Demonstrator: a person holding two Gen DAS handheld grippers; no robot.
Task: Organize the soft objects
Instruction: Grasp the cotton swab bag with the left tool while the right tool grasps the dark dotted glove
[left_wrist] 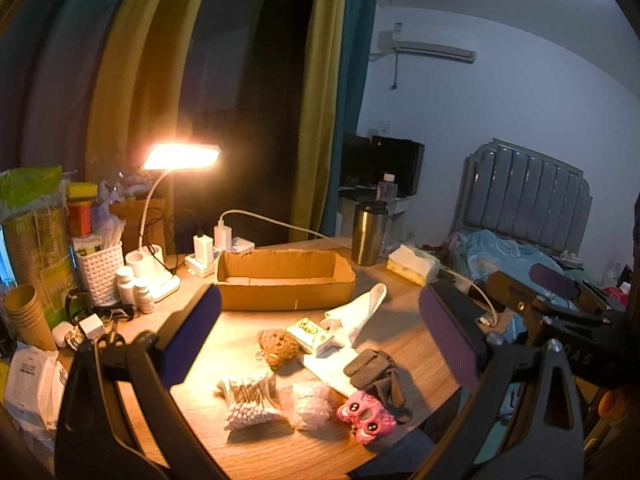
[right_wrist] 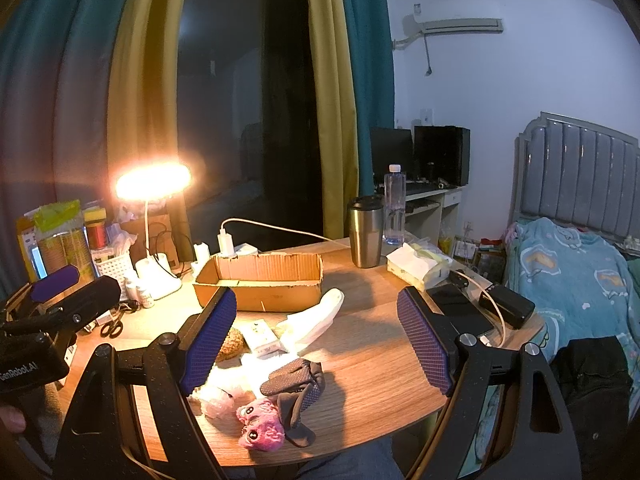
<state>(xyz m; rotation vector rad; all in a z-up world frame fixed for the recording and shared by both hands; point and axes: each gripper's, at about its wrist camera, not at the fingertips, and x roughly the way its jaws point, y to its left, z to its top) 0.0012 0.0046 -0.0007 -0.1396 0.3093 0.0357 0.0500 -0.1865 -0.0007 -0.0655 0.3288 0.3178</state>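
Soft things lie on the wooden desk (left_wrist: 400, 320): a pink plush toy (left_wrist: 366, 416) (right_wrist: 260, 426), dark grey gloves (left_wrist: 374, 372) (right_wrist: 296, 384), a brown knitted bear (left_wrist: 280, 346), a white sock (left_wrist: 358, 310) (right_wrist: 316, 318), bubble wrap (left_wrist: 308, 402) and a bag of cotton swabs (left_wrist: 248, 400). An open cardboard box (left_wrist: 286, 280) (right_wrist: 260, 282) stands behind them. My left gripper (left_wrist: 320, 336) hovers open above the pile. My right gripper (right_wrist: 316, 336) is open too, over the gloves and sock. Each gripper shows in the other's view, the right (left_wrist: 560, 292) and the left (right_wrist: 60, 292).
A lit desk lamp (left_wrist: 182, 156), a steel tumbler (left_wrist: 368, 236), a tissue pack (left_wrist: 412, 264), chargers with a cable (left_wrist: 224, 236), bottles and paper cups (left_wrist: 28, 316) crowd the desk's back and left. A phone (right_wrist: 460, 308) lies at right. A bed (right_wrist: 576, 272) stands beyond.
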